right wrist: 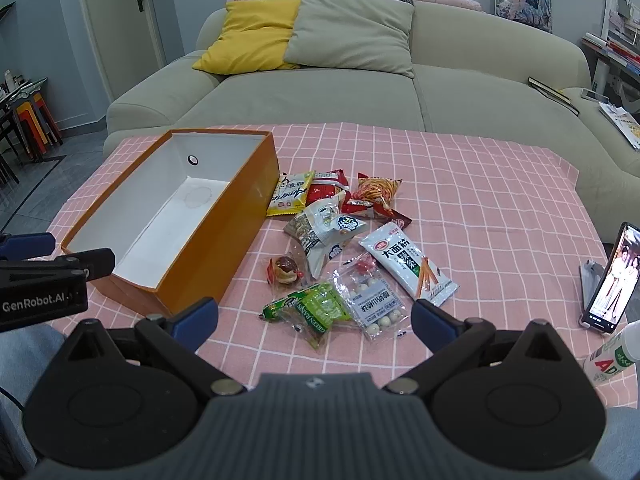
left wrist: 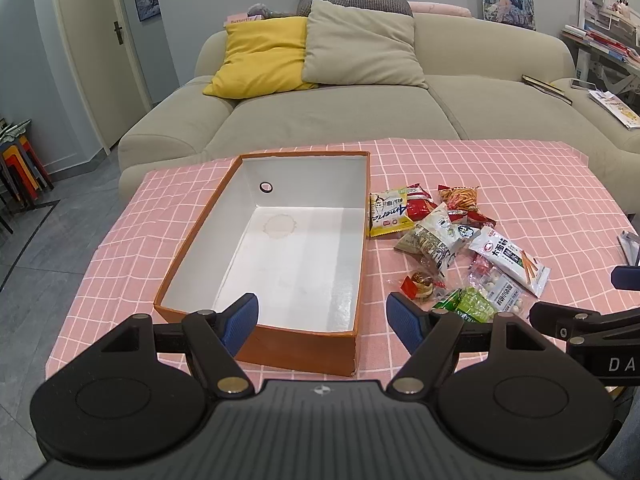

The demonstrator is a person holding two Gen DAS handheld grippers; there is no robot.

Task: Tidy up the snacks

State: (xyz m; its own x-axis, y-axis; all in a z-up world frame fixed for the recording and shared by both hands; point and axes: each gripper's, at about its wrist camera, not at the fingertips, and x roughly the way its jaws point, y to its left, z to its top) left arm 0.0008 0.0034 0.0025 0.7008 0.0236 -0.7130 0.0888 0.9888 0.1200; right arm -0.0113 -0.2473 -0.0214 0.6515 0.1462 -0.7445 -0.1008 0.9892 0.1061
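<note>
An orange box (left wrist: 180, 256) (right wrist: 244, 208) with a white, empty inside stands on the pink checked tablecloth. To its right lies a pile of snack packets: a yellow packet (left wrist: 386, 216) (right wrist: 290, 194), a red packet (right wrist: 326, 186), an orange stick-snack packet (right wrist: 374, 192), a white long packet (left wrist: 508, 260) (right wrist: 408, 266), a green packet (left wrist: 466, 304) (right wrist: 314, 310) and a clear packet of white balls (right wrist: 374, 306). My left gripper (left wrist: 322, 320) is open and empty over the box's near wall. My right gripper (right wrist: 316, 318) is open and empty just above the green packet.
A phone on a stand (right wrist: 610, 280) and a white bottle (right wrist: 612, 354) stand at the table's right edge. A beige sofa (left wrist: 360, 112) with cushions runs behind the table. Stacked stools (left wrist: 20, 164) stand at the far left.
</note>
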